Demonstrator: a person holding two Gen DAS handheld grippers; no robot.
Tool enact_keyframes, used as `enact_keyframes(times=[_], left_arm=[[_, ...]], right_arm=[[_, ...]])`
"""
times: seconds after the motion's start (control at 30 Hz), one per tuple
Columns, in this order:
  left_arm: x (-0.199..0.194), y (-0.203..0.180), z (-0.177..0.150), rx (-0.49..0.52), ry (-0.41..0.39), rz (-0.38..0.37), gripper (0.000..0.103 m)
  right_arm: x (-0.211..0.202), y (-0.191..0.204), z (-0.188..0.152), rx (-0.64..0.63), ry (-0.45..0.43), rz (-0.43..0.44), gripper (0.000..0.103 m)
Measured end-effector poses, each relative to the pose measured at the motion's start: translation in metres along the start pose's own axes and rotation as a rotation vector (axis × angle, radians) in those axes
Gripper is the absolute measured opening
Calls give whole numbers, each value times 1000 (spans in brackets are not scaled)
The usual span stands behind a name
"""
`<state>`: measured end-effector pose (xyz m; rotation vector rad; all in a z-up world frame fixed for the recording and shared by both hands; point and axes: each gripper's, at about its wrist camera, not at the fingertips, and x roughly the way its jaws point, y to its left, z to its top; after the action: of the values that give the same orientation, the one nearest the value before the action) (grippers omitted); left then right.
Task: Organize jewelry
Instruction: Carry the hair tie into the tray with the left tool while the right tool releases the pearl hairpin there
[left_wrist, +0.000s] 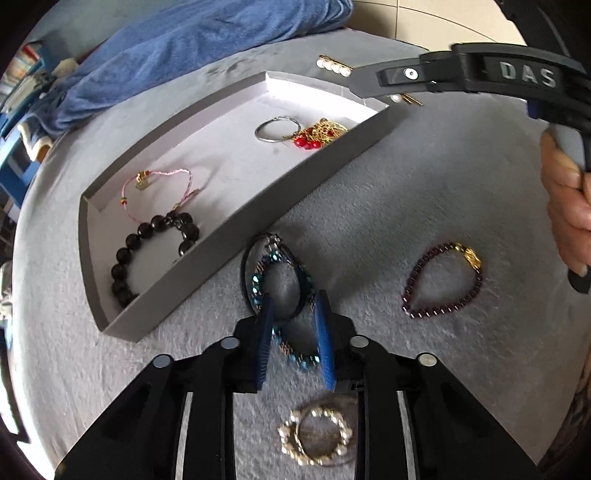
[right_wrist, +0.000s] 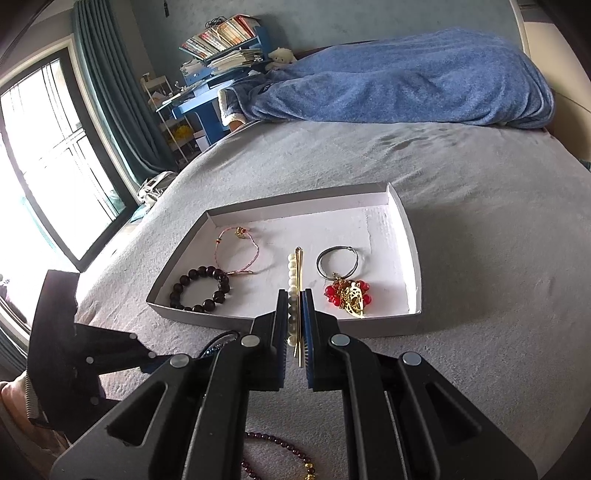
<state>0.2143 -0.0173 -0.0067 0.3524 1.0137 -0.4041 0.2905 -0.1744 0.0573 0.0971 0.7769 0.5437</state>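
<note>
**A:** Right gripper (right_wrist: 294, 325) is clamped narrow on the pearl hairpin (right_wrist: 294, 273), gold prong and pearls pinched between the blue pads, and it hangs over the near edge of the grey tray (right_wrist: 413, 258).

**B:** And the left gripper (left_wrist: 293, 332)?

**A:** Down on the bedspread (left_wrist: 406, 192), its fingers partly apart and straddling the teal beaded bracelet (left_wrist: 258, 280), which lies just outside the tray wall with a dark band looped through it. I would not call that a grip yet; the pads look to sit either side of the beads without pressing.

**B:** What is already in the tray?

**A:** Black bead bracelet (right_wrist: 201, 290) at the left end, pink cord bracelet (right_wrist: 240, 251) behind it, a silver hoop (right_wrist: 338, 264) and the red and gold charm cluster (right_wrist: 349, 293) to the right. There is a bare strip between the two groups.

**B:** So the pin goes there?

**A:** That is my guess. Carry it further in past the wall, lower until it almost lies flat, then release, so it does not bounce onto the hoop.

**B:** Anything left outside?

**A:** The purple bead bracelet (left_wrist: 443, 284) lies well to the right on the cover, and a pearl ring bracelet (left_wrist: 314, 435) sits under the left gripper's body. For the teal one, close on one side of the loop only, or the dark band may snag.
</note>
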Motion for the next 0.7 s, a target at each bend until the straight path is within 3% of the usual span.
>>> enact_keyframes(times=[0.07,0.1,0.4,0.7], left_arm=[[3,2,2,-7,0,-2,6],[3,3,1,-10,0,-2,4],[-32,18,12,-89,-113,-62,4],[-75,46,32,-253,-305,-252,4]], right_arm=[[0,1,0,1,-1,-1,7],[0,1,0,1,0,0,7],[0,1,1,4,-5,5,7],[6,3,1,8,9,17,7]])
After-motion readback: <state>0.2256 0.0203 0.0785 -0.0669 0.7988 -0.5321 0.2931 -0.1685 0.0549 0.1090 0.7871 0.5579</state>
